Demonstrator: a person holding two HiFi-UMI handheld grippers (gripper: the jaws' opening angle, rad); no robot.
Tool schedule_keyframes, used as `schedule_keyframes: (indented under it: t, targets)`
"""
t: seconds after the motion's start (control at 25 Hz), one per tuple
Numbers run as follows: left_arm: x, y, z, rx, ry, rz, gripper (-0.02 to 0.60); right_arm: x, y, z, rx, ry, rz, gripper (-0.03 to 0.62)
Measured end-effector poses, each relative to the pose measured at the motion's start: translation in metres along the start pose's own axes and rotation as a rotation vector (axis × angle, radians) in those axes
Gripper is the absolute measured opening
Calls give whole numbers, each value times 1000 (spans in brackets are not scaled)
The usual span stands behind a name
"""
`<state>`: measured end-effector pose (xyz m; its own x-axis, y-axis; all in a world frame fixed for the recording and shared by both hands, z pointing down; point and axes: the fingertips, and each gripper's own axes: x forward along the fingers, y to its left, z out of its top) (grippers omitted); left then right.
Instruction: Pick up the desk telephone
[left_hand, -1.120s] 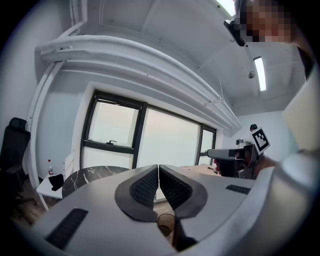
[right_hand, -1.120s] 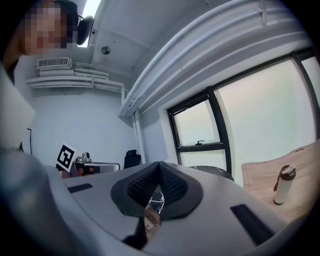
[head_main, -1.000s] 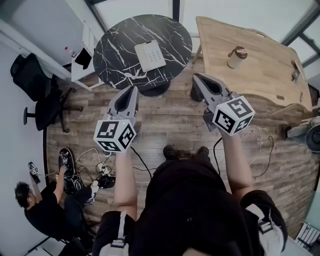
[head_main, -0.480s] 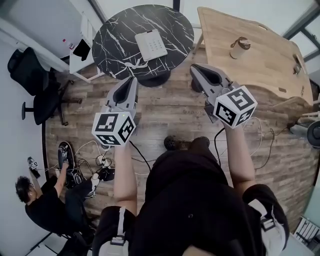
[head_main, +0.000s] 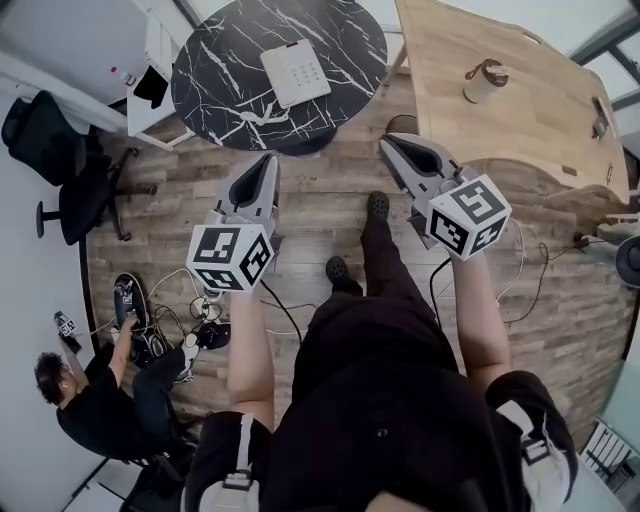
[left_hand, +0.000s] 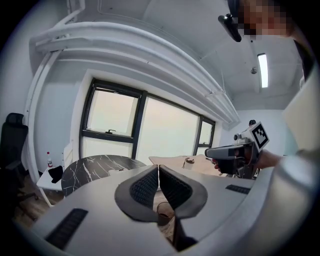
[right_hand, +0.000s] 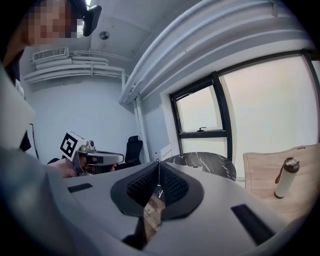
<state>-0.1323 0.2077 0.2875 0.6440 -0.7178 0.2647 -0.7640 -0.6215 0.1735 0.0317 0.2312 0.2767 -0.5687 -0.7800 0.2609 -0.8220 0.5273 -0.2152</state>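
The white desk telephone (head_main: 295, 72) lies flat on the round black marble table (head_main: 215, 70) at the top of the head view. My left gripper (head_main: 269, 160) hangs over the wooden floor just short of the table's near edge, jaws shut and empty. My right gripper (head_main: 390, 145) is level with it to the right, also shut with nothing held. In the left gripper view the shut jaws (left_hand: 158, 166) point toward the marble table (left_hand: 92, 167). The right gripper view has its shut jaws (right_hand: 158, 162) aimed at the same table (right_hand: 210, 162).
A light wooden table (head_main: 500, 110) with a bottle (head_main: 484, 80) stands right of the marble one. A black office chair (head_main: 60, 175) and a white cabinet (head_main: 150, 60) sit at the left. A person (head_main: 100, 400) crouches by cables (head_main: 190, 320) at lower left. My foot (head_main: 378, 207) steps forward between the grippers.
I have walked toward the marble table, which has slid up the view. Both grippers have sunk a little. One foot has stepped ahead between them.
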Motion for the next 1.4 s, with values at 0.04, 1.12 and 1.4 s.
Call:
schedule_keyframes:
  t: [0.04, 1.12, 1.4]
  targets:
    - [5, 2, -2, -1, 7, 3, 20, 5, -3, -2, 4, 5, 7, 32]
    - [172, 54, 38, -61, 61, 168, 20, 151, -159, 50, 45, 58, 251, 32]
    - [185, 57, 32, -91, 63, 218, 20, 166, -176, 43, 61, 91, 288, 32]
